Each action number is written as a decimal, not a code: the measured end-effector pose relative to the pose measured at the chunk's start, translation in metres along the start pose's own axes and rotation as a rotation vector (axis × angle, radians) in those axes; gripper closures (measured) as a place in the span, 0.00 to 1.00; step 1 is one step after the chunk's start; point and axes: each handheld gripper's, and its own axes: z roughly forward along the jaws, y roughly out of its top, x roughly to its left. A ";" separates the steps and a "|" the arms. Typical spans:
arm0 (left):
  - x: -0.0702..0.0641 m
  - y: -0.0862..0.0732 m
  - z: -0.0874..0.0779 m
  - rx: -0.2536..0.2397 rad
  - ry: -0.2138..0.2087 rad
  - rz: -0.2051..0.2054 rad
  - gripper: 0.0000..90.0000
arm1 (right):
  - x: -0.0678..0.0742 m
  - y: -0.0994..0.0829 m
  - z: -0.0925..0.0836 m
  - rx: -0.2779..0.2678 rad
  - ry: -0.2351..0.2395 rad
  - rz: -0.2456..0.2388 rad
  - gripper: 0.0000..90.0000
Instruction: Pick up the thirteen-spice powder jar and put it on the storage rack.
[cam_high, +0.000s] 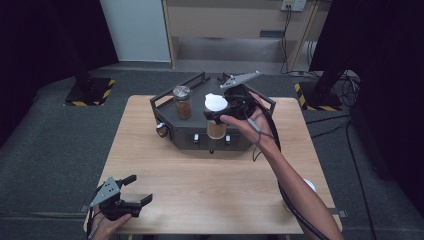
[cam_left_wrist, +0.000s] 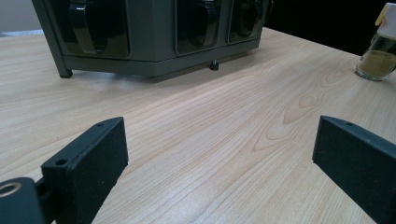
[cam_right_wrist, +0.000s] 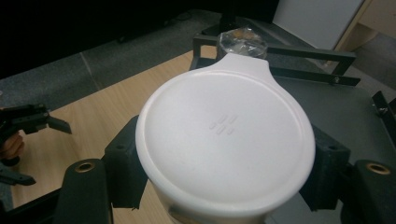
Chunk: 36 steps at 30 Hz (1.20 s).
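Observation:
A glass spice jar with a white flip lid (cam_high: 216, 116) and tan powder inside hangs just above the dark grey rack (cam_high: 165, 107). My right gripper (cam_high: 221, 114) is shut on it below the lid. In the right gripper view the white lid (cam_right_wrist: 224, 135) sits between my two black jaws, which press on either side of the jar; my right gripper (cam_right_wrist: 224, 171) looks down on it. A second jar with a shiny lid (cam_high: 182, 101) stands on the rack's top at the left. My left gripper (cam_high: 139, 190) rests open at the table's near-left corner, nothing between its pads (cam_left_wrist: 93, 154).
The rack (cam_left_wrist: 140, 42) has dark front compartments and stands at the back middle of the wooden table (cam_high: 200, 190). Another white-capped jar (cam_left_wrist: 380, 51) stands on the table near the right front, partly behind the right forearm (cam_high: 295, 185). The left gripper (cam_right_wrist: 28, 121) shows far off.

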 end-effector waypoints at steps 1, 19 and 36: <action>0.000 0.000 0.000 -0.001 0.000 -0.001 0.02 | -0.001 0.002 0.001 -0.001 -0.005 0.003 0.34; 0.000 0.000 0.000 -0.001 0.001 0.001 0.02 | -0.024 0.025 0.034 0.005 -0.108 0.077 0.34; 0.001 -0.001 0.000 -0.007 0.000 -0.001 0.02 | -0.036 0.018 0.073 0.000 -0.180 0.143 0.34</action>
